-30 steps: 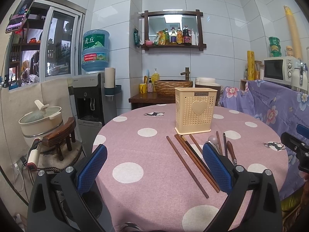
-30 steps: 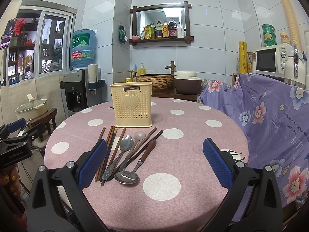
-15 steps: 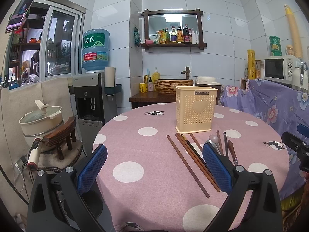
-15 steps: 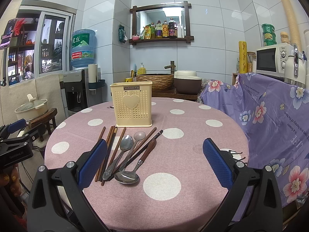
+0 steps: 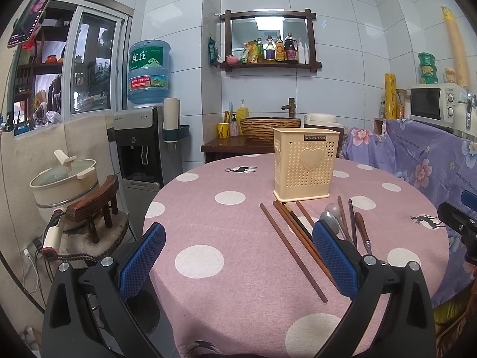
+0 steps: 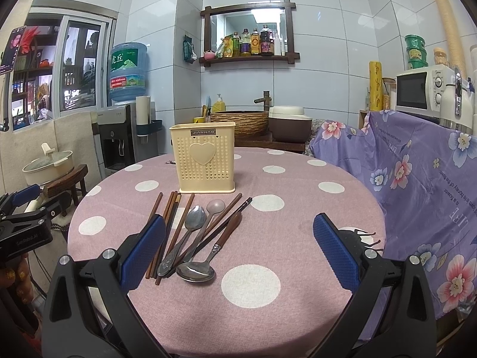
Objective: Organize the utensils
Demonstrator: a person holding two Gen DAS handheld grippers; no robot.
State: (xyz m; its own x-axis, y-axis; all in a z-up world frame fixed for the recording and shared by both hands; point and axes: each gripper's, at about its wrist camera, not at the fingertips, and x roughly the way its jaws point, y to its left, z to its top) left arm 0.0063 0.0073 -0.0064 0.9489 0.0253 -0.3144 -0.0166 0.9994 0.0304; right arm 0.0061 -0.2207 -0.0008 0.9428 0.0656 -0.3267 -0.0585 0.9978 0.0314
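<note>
A cream perforated utensil holder with a heart stands upright on the round pink polka-dot table; it also shows in the left wrist view. In front of it lie several brown chopsticks, a steel spoon, a pale spoon and a wooden-handled spoon. The chopsticks also show in the left wrist view. My left gripper is open and empty, left of the utensils. My right gripper is open and empty, above the near ends of the utensils.
A purple floral cloth covers furniture to the right, with a microwave on it. A water dispenser, a pot and a small wooden stool stand left of the table. A basin counter is behind.
The left gripper's view has shifted very slightly; the holder sits a touch higher and to the right. The right view is almost unchanged. Both grippers stay open.
</note>
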